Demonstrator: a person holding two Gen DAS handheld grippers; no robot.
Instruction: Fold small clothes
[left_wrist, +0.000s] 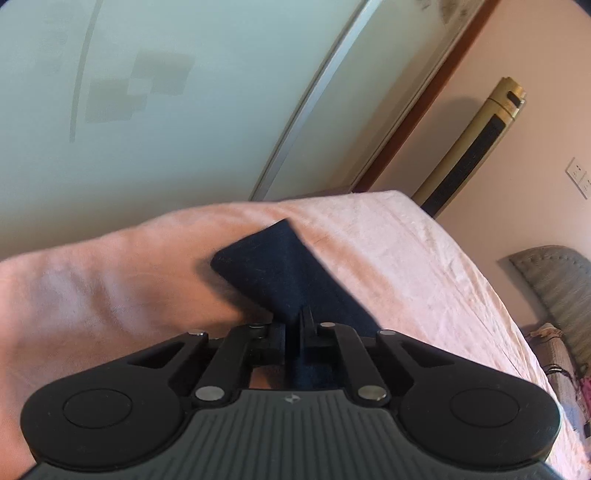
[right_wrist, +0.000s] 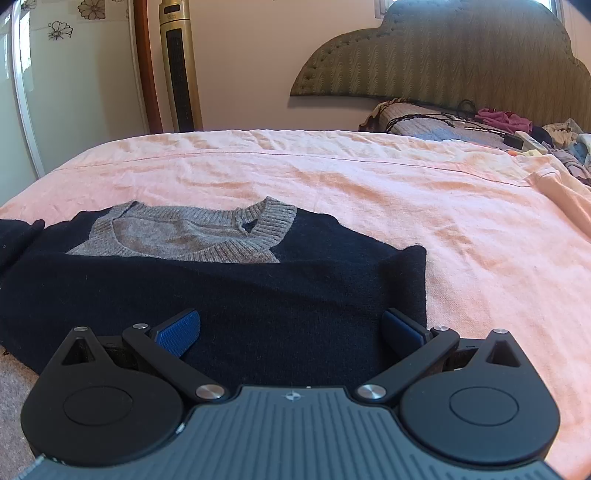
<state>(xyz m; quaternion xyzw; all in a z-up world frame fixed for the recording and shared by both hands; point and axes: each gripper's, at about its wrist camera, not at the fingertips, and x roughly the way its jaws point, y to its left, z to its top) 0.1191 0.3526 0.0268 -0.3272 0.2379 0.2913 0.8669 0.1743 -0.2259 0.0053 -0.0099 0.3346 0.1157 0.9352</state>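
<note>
A small navy sweater with a grey ribbed collar lies flat on the pink bed sheet in the right wrist view. My right gripper is open, its blue pads spread just above the sweater's near folded edge. In the left wrist view my left gripper is shut on a navy part of the sweater, lifted off the pink sheet. Which part of the garment it holds is hidden.
A padded headboard with a pile of clothes and cables is at the far right of the bed. A gold tower fan and a sliding wardrobe door stand beyond the bed's far edge.
</note>
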